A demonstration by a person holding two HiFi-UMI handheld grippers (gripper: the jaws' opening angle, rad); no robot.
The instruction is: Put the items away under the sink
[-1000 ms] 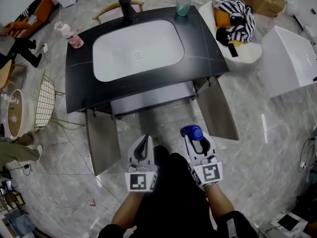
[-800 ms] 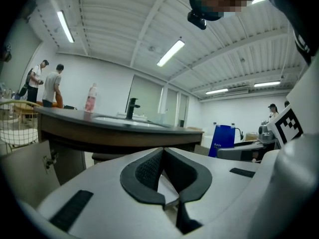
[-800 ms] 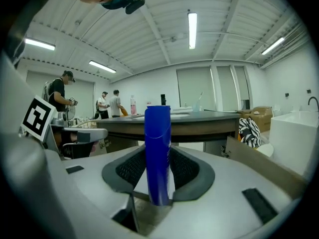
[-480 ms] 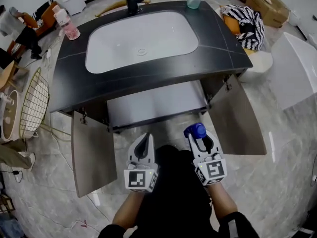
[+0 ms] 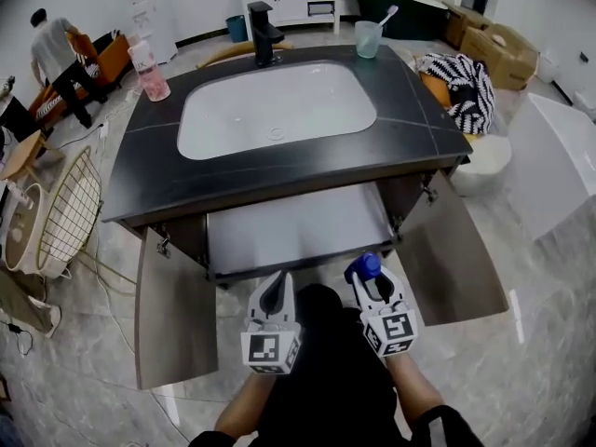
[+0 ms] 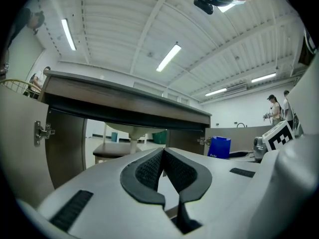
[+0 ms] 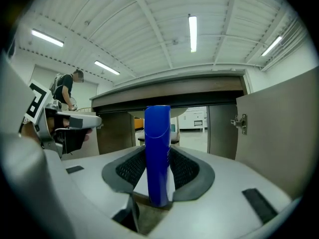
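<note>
The right hand-held gripper [image 7: 158, 158] is clamped on a tall blue bottle [image 7: 158, 148], held upright just below the front edge of the desk [image 5: 419, 110], right of its middle and in front of the open cabinet. The left hand-held gripper [image 6: 163, 166] has its jaws pressed together with nothing between them.

The likeliest slip, as I judge it: the pads hold the bottle low on its body, so most of it stands free above them. If it is pushed in upright, the cap may strike the underside of the front edge and lever the bottle out of the grip (a smooth plastic wall gives the pads little to bite). The right door [image 5: 456, 250] hangs open just beside that gripper. A swing to that side could knock it. Letting go before the base rests flat on the grey shelf [image 5: 298, 226] would let so tall a bottle topple.

The desk is a black top with a white basin [image 5: 277, 108] sunk in it. A black tap [image 5: 264, 21] stands at the back edge, a cup [image 5: 370, 37] with a toothbrush towards the back right corner, and a pink bottle [image 5: 149, 71] near the back left corner. The left door [image 5: 177, 310] is open too. The floor is grey marbled tile. A wire basket [image 5: 70, 212] stands off the left edge, a striped cloth [image 5: 466, 77] lies off the right edge, and a person [image 5: 51, 49] stands far back on the left.
</note>
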